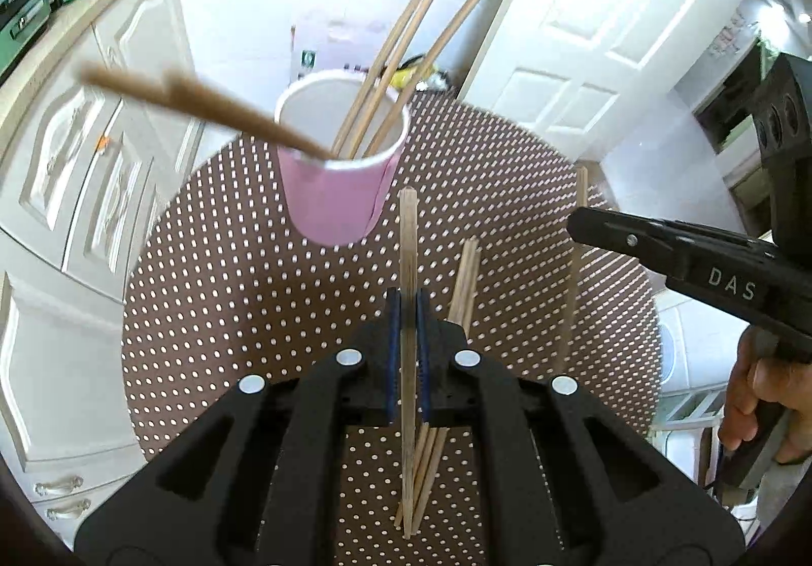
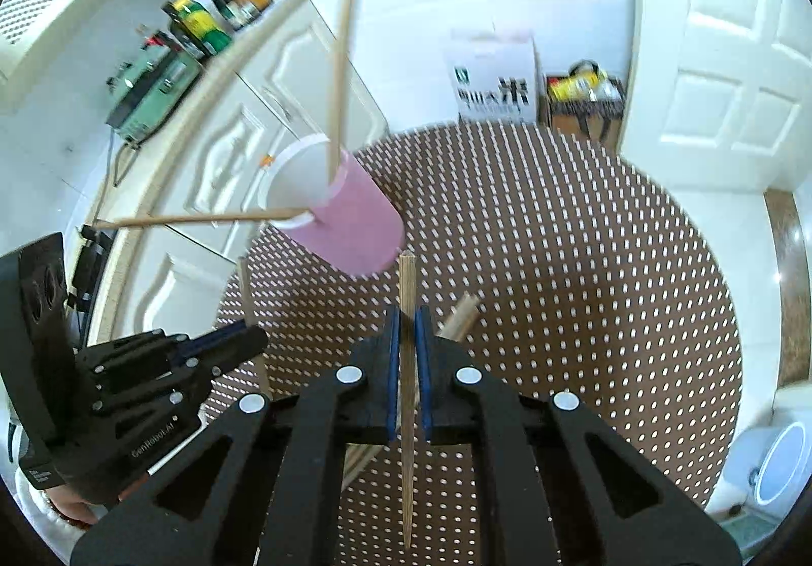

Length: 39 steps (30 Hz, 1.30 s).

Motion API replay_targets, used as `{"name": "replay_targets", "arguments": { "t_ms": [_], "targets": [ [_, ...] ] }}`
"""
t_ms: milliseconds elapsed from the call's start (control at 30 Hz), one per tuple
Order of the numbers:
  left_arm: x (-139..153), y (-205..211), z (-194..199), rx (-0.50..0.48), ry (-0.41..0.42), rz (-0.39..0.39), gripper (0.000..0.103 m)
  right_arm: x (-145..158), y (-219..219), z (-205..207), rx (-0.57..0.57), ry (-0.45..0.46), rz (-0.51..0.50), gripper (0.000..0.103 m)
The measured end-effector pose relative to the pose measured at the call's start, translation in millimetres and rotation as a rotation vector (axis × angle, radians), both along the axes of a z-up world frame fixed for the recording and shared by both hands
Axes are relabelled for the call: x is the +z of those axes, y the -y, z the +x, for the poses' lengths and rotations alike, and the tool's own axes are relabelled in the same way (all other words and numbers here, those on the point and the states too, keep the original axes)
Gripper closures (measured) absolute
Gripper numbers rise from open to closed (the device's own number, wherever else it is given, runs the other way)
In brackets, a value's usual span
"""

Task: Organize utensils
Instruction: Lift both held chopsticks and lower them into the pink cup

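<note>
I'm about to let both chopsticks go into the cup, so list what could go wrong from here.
1. The pink paper cup already holds several chopsticks leaning outward past its rim; a bump from either incoming stick could tip it.
2. The left gripper and the right gripper each pinch one chopstick by a thin edge, so it may swivel or slip.
3. Both approaching together, the sticks may collide.

cup on table, chopsticks in cup, loose chopsticks before it
</note>
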<state>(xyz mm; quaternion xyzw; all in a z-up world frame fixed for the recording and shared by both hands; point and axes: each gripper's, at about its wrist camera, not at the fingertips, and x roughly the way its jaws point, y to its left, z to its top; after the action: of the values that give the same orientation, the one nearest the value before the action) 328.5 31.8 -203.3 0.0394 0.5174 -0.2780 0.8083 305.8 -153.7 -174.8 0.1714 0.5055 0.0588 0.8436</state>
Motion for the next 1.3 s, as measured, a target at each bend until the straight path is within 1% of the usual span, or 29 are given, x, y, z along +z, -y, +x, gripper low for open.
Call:
{"name": "replay_targets", "arguments": {
  "t_ms": [33,200,367,500,600,767,933,1000,1067,1167,1233,1300],
  "targets": [
    [3.3,0.5,-2.5,-0.001,0.008,-0.011,0.097,7.2,-2.6,0.0,0.005,0.018,0.001,0.098],
    [48.2,1.3,-2.4,0.000,0.097,-0.077,0.097,37.7,-11.2,-4.3,0.026,0.098,-0.010,0.098],
    [85.3,-9.1,3.9,0.039,0.183,-0.134,0.097,72.9,-14.6,-1.1,0.047,0.194,-0.036,0.098],
    [107.2,-18.3,12.3,0.085,0.256,-0.166,0.097,102.1,-16.2,1.5,0.052,0.278,-0.050,0.098],
    [118.9,-21.5,16.5,0.121,0.292,-0.183,0.097,119.5,-18.0,3.2,0.058,0.334,-0.069,0.098],
    [136.8,-26.2,20.4,0.192,0.358,-0.214,0.097,137.4,-20.5,9.2,0.059,0.402,-0.089,0.098],
    [140.5,-31.8,29.7,0.257,0.403,-0.216,0.097,149.6,-23.2,14.0,0.062,0.452,-0.100,0.098],
    [134.7,-32.3,35.5,0.273,0.408,-0.215,0.097,153.3,-22.9,16.4,0.064,0.461,-0.101,0.098],
    [125.3,-30.5,40.6,0.283,0.398,-0.186,0.097,155.1,-23.0,18.7,0.064,0.470,-0.098,0.098],
    [115.2,-28.3,41.7,0.283,0.388,-0.173,0.097,157.1,-22.6,20.9,0.065,0.483,-0.103,0.098],
    [112.1,-30.1,42.2,0.289,0.363,-0.197,0.097,158.6,-21.8,22.5,0.063,0.487,-0.103,0.098],
    [117.2,-32.2,41.6,0.285,0.361,-0.232,0.097,159.3,-22.1,24.4,0.064,0.488,-0.105,0.098]
  ]
}}
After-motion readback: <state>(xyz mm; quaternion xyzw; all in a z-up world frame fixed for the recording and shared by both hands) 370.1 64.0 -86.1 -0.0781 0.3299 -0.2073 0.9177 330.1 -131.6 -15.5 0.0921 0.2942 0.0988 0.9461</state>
